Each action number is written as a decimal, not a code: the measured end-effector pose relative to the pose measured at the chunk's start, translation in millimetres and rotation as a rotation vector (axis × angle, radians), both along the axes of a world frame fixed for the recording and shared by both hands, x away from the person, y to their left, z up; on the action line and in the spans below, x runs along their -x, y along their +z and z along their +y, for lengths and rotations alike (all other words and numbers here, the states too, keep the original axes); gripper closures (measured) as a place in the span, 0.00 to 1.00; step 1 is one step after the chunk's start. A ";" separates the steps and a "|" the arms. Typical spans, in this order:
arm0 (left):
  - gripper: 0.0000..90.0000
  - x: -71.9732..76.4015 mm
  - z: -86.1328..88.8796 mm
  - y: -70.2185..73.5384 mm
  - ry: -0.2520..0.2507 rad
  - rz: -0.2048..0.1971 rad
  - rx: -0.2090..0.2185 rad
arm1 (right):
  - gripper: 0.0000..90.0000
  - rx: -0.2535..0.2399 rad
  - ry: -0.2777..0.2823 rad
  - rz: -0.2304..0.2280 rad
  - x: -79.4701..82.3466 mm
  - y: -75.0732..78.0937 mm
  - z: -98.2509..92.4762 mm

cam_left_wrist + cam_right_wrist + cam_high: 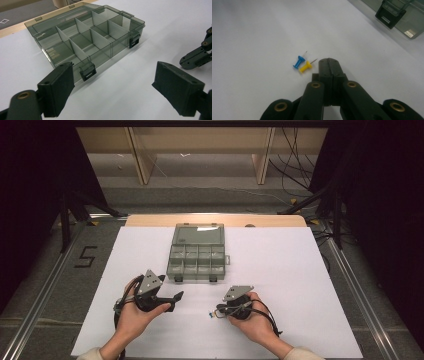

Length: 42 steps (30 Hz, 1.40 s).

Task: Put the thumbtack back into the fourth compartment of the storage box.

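Nearest the high camera, two hands come in from the bottom edge, each holding a black plastic claw topped by a grey three-cornered plate. The right claw [329, 62] has its jaws pressed flat together with nothing between them; its matte black links carry brass-coloured pivots. Just beside its tip, apart from it, two push pins lie on their sides on the white sheet: a yellow push pin [305, 67] nearer the tip and a blue push pin [298, 62] touching its far side, both with waisted plastic heads and thin metal points aimed away from the camera.

The left claw [117, 87] stands wide open and empty, its two blocky, matte pads well apart over bare paper. Part of the right claw's linkage shows at the right edge of the left gripper view.

The counter [280, 265] is covered by a smooth white sheet, with a strip of pale wood showing at its far edge.

Farther out, in the middle of the sheet, sits an organiser box [196, 260] of smoky clear plastic, its lid swung open and lying flat behind it. Thin dividers cut it into two rows of compartments, which look bare. Two dark latches [88, 71] hang on the front wall facing the hands.

Beyond the counter are wooden legs, loose cables and a grey floor.
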<state>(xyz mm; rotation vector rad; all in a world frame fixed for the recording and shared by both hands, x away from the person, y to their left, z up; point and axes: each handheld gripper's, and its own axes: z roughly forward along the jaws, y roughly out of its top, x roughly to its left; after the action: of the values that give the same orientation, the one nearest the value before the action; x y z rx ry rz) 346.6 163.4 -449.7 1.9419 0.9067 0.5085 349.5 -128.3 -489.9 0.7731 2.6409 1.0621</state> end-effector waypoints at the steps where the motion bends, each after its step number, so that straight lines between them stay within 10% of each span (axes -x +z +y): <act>1: 0.17 -0.2 0.3 -0.2 -0.002 -0.001 -0.002 | 1.00 -0.011 -0.011 -0.007 0.2 -0.5 0.6; 42: 0.17 -0.7 -0.1 -1.1 -0.008 -0.006 -0.007 | 1.00 -0.078 -0.049 -0.045 -14.7 24.6 -2.8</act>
<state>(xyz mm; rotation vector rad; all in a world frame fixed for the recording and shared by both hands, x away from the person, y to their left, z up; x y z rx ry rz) 347.3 163.3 -450.7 1.9486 0.8940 0.5132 364.3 -131.2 -465.3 0.8156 2.5433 1.1618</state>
